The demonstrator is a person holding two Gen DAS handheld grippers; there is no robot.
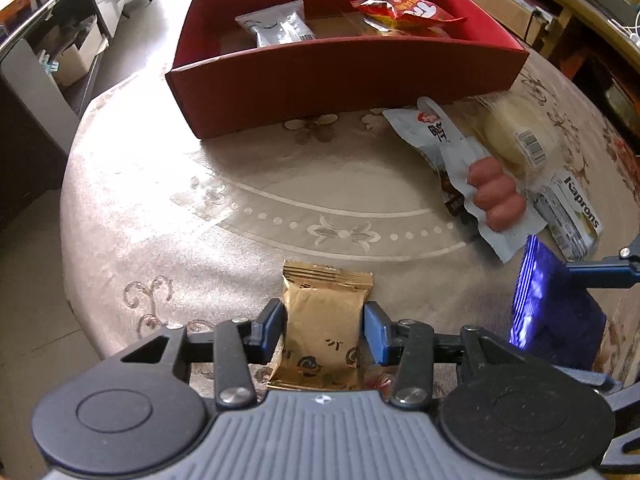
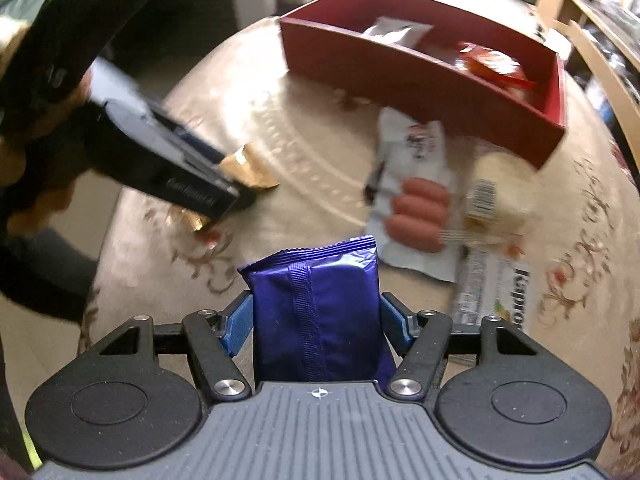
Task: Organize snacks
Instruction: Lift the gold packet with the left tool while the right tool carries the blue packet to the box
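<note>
My left gripper [image 1: 325, 326] is shut on a gold snack packet [image 1: 324, 332] near the table's front edge; the packet also shows in the right wrist view [image 2: 248, 168]. My right gripper [image 2: 316, 322] is shut on a purple snack packet [image 2: 316, 300], also seen at the right of the left wrist view [image 1: 556, 304]. A red box [image 1: 340, 76] at the far side holds a silver packet [image 1: 276, 26] and a red-orange packet [image 1: 404, 12]. On the table to the right lie a sausage packet [image 1: 492, 196], a pale bun in clear wrap [image 1: 516, 136] and a white "Kaprons" packet [image 1: 572, 216].
The round table has a beige patterned cloth [image 1: 200, 200]. Its edge curves around the left and front. Cabinets and shelves [image 1: 60, 40] stand beyond the table on the left, with cardboard boxes [image 1: 500, 4] at the back right.
</note>
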